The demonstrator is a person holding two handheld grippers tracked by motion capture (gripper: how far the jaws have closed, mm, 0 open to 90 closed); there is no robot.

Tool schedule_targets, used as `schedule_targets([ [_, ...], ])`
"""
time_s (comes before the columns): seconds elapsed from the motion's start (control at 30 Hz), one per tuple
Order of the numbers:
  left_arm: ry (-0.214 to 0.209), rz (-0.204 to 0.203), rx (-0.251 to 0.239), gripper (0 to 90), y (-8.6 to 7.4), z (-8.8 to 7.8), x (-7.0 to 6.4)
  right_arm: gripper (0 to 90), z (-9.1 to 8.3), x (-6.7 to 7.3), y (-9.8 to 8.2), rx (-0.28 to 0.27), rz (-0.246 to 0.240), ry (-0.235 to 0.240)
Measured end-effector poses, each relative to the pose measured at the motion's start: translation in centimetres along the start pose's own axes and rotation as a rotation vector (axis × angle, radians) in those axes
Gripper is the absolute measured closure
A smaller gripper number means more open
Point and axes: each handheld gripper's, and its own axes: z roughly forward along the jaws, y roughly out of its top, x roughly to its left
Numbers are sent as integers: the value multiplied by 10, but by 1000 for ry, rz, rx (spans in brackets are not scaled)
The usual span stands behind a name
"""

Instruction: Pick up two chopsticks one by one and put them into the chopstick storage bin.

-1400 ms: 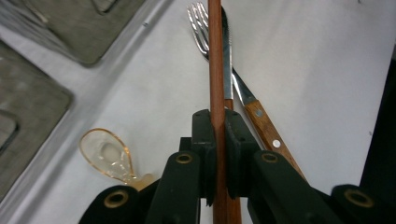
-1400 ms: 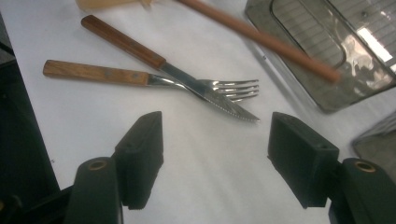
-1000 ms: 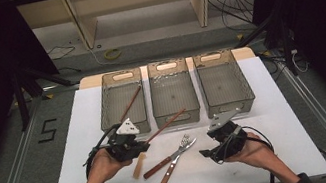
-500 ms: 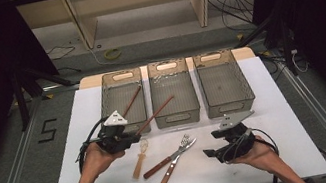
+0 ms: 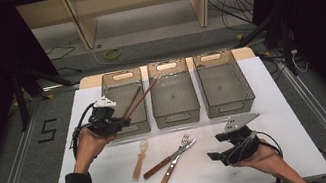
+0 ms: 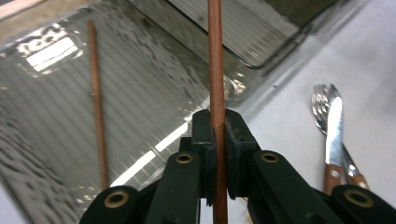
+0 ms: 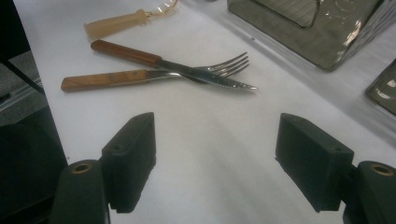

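left fingers clamp chopstick over bin.

**Bright table, black surroundings**

Your high view is soft and low-detail; overhead light falls on the white table, with everything left and right of it falling to near black. Shadows under the cutlery are faint. Your left gripper view has strong white glare on the clear bin wall, and the near chopstick and far background are slightly blurred. Your right gripper view is evenly lit, jaws sharp, left edge dark.
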Motion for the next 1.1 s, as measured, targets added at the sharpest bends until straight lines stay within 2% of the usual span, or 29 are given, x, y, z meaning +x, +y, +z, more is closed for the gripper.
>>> schedule_targets([
  [0.13,28,-39,-6,842,9,2,11,296,-2,0,-2,-5,4,0],
  [0.33,53,-68,-6,841,17,7,24,297,-3,0,-3,-9,-4,4],
  [0.93,99,-154,-15,841,23,20,49,293,-6,2,-5,-17,-7,0],
  [1.1,120,-166,-12,841,23,24,56,294,-5,2,-6,-16,-7,0],
])
